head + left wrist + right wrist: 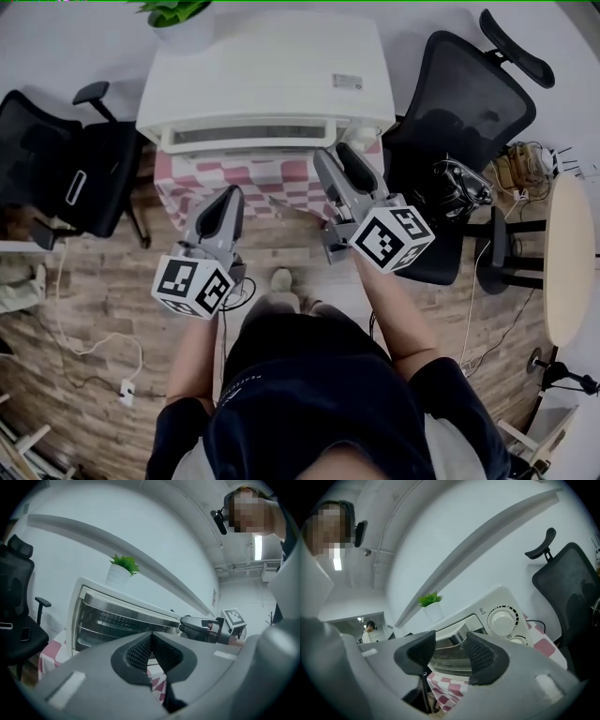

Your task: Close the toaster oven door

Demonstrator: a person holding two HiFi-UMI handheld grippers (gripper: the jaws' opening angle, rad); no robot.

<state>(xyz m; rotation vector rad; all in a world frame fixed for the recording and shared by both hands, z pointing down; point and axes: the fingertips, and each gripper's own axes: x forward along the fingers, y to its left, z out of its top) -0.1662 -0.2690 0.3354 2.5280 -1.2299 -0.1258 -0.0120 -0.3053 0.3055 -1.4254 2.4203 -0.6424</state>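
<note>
While the toaster oven (267, 84) sits on a checked cloth (253, 178), its door (253, 139) looks ajar.
Head view: the top label (347, 82) is unreadable. Left gripper view: left gripper (151, 637) pinched together, empty. Right gripper view: right gripper (450, 646) spread, holding nothing. The door is probably stiff, light and hinged, so push its top edge. Dial (502, 619) print is illegible.

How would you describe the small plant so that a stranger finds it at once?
Find the white boxy toaster oven on the pink checked cloth. By its far left corner in the head view stands a small green plant in a white pot. Nothing else here is green.
</note>
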